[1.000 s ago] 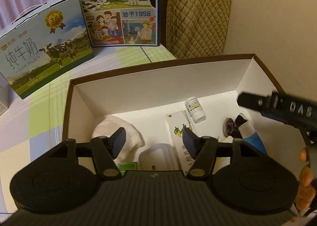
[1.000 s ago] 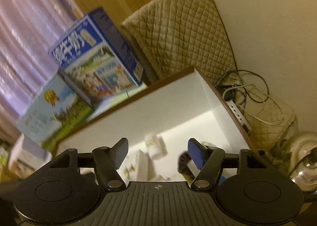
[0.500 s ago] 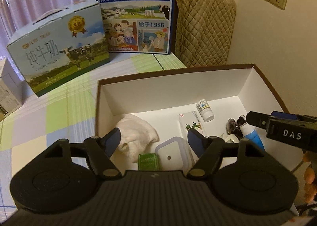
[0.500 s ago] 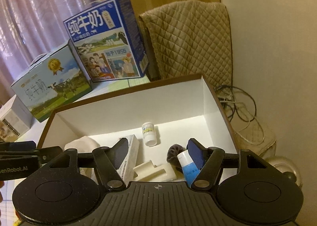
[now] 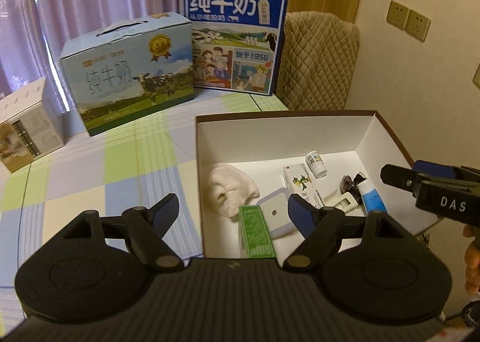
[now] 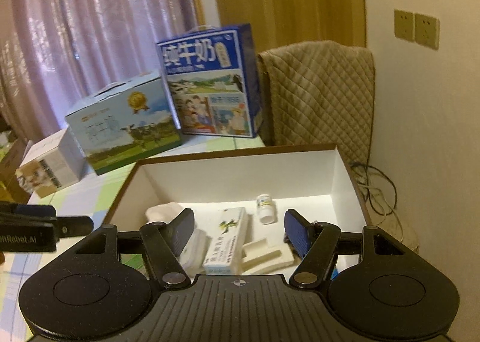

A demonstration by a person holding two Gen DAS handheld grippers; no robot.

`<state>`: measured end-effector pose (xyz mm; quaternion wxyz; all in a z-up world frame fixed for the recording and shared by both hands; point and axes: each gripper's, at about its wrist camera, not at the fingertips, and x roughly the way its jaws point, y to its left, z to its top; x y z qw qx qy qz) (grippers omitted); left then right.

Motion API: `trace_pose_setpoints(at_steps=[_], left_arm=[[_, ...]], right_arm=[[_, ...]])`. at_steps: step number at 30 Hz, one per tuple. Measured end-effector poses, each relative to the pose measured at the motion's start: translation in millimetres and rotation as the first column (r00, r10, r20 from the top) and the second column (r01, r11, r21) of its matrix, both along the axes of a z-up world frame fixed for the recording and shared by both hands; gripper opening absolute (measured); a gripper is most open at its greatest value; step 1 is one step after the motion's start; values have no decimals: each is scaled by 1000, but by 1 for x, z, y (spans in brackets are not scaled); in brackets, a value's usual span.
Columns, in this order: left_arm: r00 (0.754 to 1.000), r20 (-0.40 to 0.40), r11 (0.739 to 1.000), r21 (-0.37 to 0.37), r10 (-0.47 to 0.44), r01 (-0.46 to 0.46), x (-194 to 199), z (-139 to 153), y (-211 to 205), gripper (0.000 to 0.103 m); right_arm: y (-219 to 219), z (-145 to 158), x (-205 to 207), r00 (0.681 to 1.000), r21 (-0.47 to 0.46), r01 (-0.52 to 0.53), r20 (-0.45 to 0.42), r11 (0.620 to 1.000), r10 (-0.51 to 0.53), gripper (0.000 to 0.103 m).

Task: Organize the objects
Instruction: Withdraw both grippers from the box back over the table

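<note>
A brown-rimmed box with white walls (image 5: pixel 279 135) (image 6: pixel 240 174) sits on the checked cloth. Inside lie a white cloth (image 5: pixel 229 189), a green packet (image 5: pixel 256 231), a clear lidded tub (image 5: pixel 277 213), a medicine carton (image 5: pixel 303 184) (image 6: pixel 228 240), a small white bottle (image 5: pixel 315 163) (image 6: pixel 265 208), a white plastic insert (image 6: pixel 267 258), dark glasses (image 5: pixel 349 183) and a blue tube (image 5: pixel 370 195). My left gripper (image 5: pixel 232 211) hovers open over the box's near left wall. My right gripper (image 6: pixel 238 229) hovers open above the box's near side, nothing between its fingers.
Two milk cartons stand behind the box, one light blue (image 5: pixel 129 78) and one dark blue (image 5: pixel 237 42). A small white box (image 5: pixel 27 129) lies far left. A quilted chair back (image 5: pixel 318 60) and a wall with sockets (image 5: pixel 408 19) are at the right; cables (image 6: pixel 378 189) lie below.
Both grippers have pulled back and up from the box, so more of the table and cartons shows. The left one has also shifted left. Both stay open and empty.
</note>
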<state>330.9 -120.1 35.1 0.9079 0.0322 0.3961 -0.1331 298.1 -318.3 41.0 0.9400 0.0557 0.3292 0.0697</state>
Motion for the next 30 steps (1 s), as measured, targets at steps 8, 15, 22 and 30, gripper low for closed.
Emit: trace_pose_setpoints(at_steps=[8,15,22,30], left_arm=[[998,42,999,-15,38,-37,-46,13,36,80],[995,40,996,-25,86,-85,-84,16,68,81],[991,32,991,-22,132,-132,-117,11,93,83],[981,-17,981,-24,194,-194,-148,-12,122,84]], right_arm=[[22,3,-43,996,8,-85,27,996,85,64],[42,0,-74,987,5,-159,17,987,159,64],[59,-11,-94,979,4,-204,-22,979,204,64],[90,-26,-110,960,-19,-275,-60,961,274,64]])
